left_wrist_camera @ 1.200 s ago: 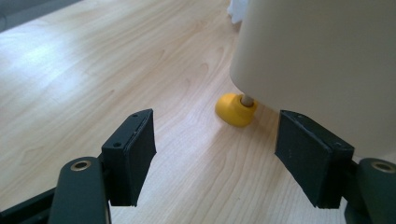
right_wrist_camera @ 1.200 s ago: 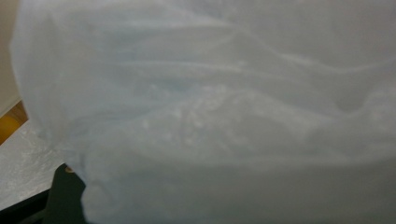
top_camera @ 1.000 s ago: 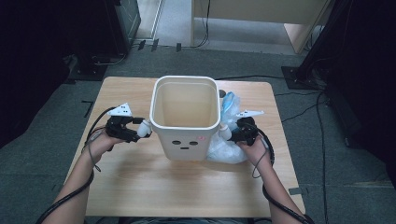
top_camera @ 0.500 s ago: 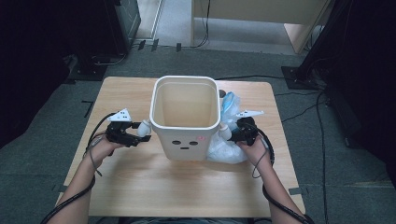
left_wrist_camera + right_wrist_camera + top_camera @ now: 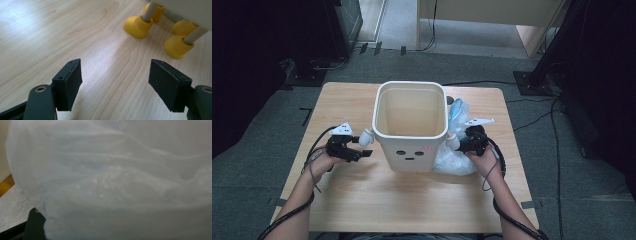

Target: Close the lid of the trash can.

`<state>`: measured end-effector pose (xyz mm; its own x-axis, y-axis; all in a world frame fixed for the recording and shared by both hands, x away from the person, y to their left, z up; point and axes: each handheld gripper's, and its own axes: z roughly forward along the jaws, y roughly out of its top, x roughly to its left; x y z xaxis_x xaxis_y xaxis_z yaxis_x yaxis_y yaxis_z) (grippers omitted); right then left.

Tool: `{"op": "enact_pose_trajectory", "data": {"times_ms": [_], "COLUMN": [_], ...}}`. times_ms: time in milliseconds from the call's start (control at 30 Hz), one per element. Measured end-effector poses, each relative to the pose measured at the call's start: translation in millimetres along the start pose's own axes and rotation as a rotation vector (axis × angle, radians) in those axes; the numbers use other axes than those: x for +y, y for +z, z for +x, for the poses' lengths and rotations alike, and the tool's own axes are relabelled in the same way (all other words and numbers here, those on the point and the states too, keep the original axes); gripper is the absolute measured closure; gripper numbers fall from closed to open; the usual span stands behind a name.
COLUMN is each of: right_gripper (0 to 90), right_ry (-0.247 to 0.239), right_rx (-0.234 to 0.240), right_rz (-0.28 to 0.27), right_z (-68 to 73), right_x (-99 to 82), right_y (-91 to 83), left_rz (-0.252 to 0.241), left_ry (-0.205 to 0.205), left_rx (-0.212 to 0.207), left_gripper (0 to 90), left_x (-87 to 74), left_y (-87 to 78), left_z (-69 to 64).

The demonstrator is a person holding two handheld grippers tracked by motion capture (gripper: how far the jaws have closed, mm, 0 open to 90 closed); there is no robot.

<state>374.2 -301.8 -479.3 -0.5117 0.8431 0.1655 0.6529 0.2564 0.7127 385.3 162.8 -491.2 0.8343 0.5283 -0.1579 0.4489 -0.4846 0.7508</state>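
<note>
A cream bin (image 5: 412,150) with a drawn face stands in the middle of the wooden table (image 5: 412,205), open side up. It rests on yellow feet (image 5: 138,25) on thin pegs. My left gripper (image 5: 362,151) is low over the table just left of the bin. It is open, with bare wood between its jaws (image 5: 116,82). My right gripper (image 5: 462,144) is at the bin's right side, against a crumpled translucent plastic bag (image 5: 454,161). The bag (image 5: 125,182) drapes across the right gripper view and hides the jaws.
Part of the bag, with a blue tint (image 5: 458,107), rises behind the bin's right rear corner. Bare table lies in front of the bin and along the left side. Grey carpet, cables and dark stands surround the table.
My left gripper has drawn back a little from the bin's left side, toward the person. The right gripper and the bag have stayed put.
</note>
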Motion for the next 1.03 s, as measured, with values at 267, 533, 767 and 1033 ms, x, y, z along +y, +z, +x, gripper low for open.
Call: {"op": "enact_pose_trajectory", "data": {"times_ms": [267, 533, 767, 1033], "right_gripper": [28.0, 28.0, 28.0, 27.9], "right_ry": [0.002, 0.000, 0.002, 0.008], "right_rx": [0.000, -0.001, -0.001, 0.002], "right_rz": [0.002, 0.003, 0.003, 0.004], "right_z": [-0.1, 0.0, 0.2, -0.3], "right_x": [0.2, 0.3, 0.2, 0.2], "right_y": [0.0, 0.0, 0.1, 0.1], "left_rz": [0.010, 0.020, -0.005, 0.024], "left_ry": [-0.002, 0.010, 0.000, 0.056], "left_rx": [0.010, 0.029, 0.077, 0.131], "left_gripper": [25.0, 23.7, 21.9, 19.2], "left_x": [-9.0, -18.5, -27.4, -25.8], "left_y": [4.7, 7.8, 4.6, 8.6], "left_z": [-0.1, 2.7, 12.1, 6.6]}}
